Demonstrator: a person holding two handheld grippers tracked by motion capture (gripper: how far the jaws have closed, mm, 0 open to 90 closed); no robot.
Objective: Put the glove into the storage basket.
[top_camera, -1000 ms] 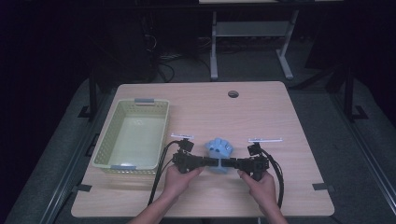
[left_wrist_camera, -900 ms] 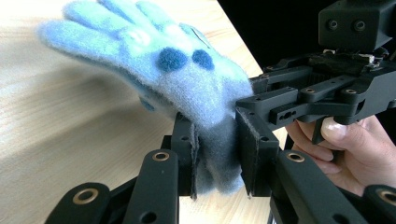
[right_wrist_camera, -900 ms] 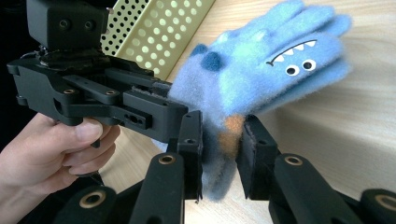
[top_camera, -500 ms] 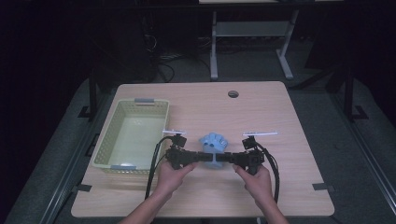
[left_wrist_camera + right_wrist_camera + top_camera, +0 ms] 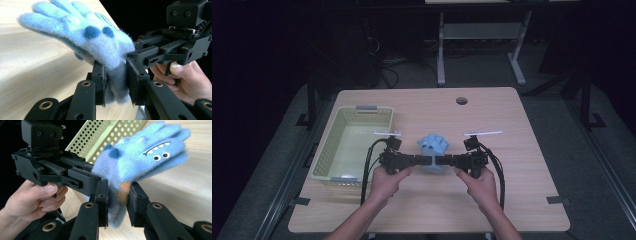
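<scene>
Two claws, one glove. Yellow basket just left of the left claw, empty, presumably the destination. Fuzzy blue glove pinched at its cuff between left claw and right claw, jaws narrow, held above the worktop.

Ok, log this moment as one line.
left gripper: shut on glove cuff | right gripper: shut on glove cuff | blue glove: held above table | basket: empty
</scene>
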